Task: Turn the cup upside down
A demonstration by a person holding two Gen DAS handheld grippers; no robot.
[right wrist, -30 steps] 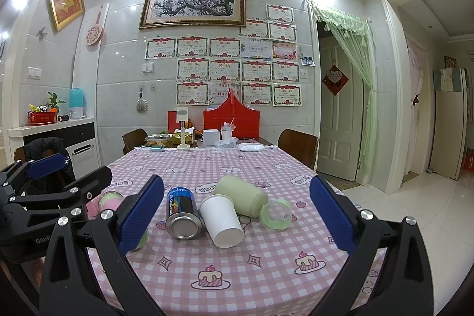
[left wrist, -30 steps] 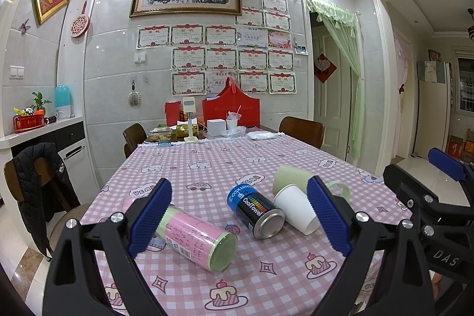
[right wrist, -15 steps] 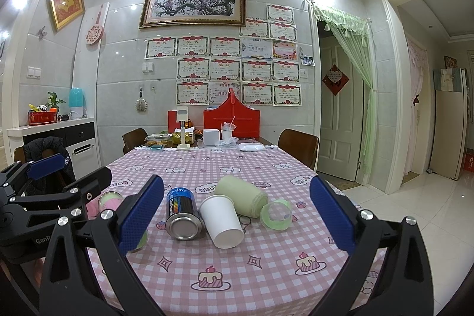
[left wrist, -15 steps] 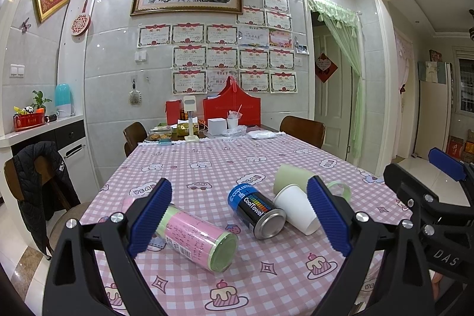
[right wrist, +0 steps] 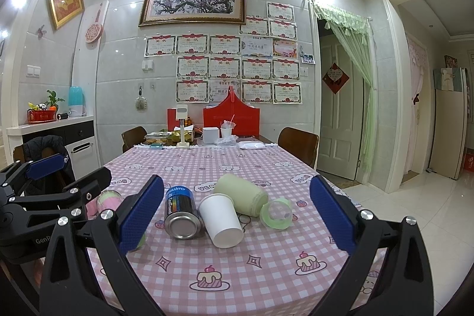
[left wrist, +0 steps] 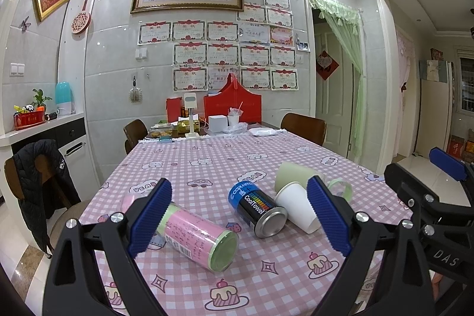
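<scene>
1. White paper cup point(right wrist: 220, 219) lies on its side on the counter point(right wrist: 266, 271), at 12 o'clock from the right tool point(right wrist: 234, 215), touching the CoolTowel can point(right wrist: 180, 212).
2. Both tools, left tool point(left wrist: 238, 218) included, are spread apart, empty.
3. Likely light and crushable: grip mid-wall gently, across its width.

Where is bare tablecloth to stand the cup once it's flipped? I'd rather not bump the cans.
Free: the near strip of tablecloth in front of the white paper cup, and the wide middle stretch behind the green cup. Crowded: the row from pink canister through black can to green lid.
</scene>
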